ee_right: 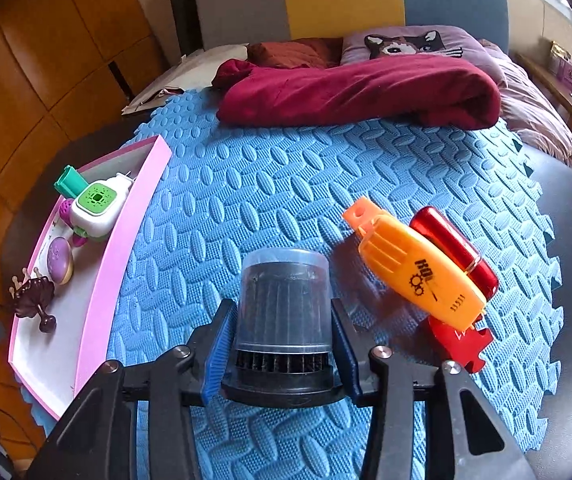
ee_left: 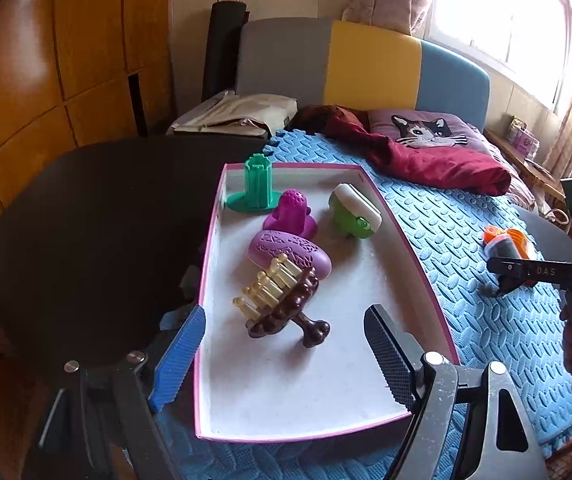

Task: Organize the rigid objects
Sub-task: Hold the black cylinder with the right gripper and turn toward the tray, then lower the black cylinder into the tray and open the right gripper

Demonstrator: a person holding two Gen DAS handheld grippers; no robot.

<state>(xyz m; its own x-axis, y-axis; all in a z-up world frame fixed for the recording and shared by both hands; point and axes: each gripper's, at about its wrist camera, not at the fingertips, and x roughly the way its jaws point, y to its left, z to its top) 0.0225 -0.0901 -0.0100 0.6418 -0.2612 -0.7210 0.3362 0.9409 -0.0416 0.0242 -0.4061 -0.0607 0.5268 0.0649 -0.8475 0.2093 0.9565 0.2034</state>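
A pink-rimmed white tray [ee_left: 414, 256] [ee_right: 98, 280] lies on the blue foam mat. It holds a teal tower [ee_left: 257, 188], a magenta piece [ee_left: 292, 216], a green-and-white gadget [ee_left: 354, 210] [ee_right: 98, 204], a purple oval piece [ee_left: 286, 250] and a brown-and-cream comb-like toy [ee_left: 282, 300]. My left gripper [ee_left: 286, 356] is open and empty above the tray's near end. My right gripper [ee_right: 282, 344] is shut on a clear-capped black filter cylinder [ee_right: 284, 304], just above the mat. An orange tool [ee_right: 418, 268], a red cylinder [ee_right: 454, 244] and a flat red piece [ee_right: 462, 344] lie to its right.
The blue foam mat [ee_right: 286, 168] covers a dark table [ee_left: 86, 220]. A maroon blanket [ee_right: 366, 88] and a cat pillow [ee_left: 422, 132] lie behind it. A wooden wardrobe [ee_left: 26, 80] stands at the left. The right gripper shows in the left wrist view [ee_left: 506, 286] beside the orange tool [ee_left: 506, 240].
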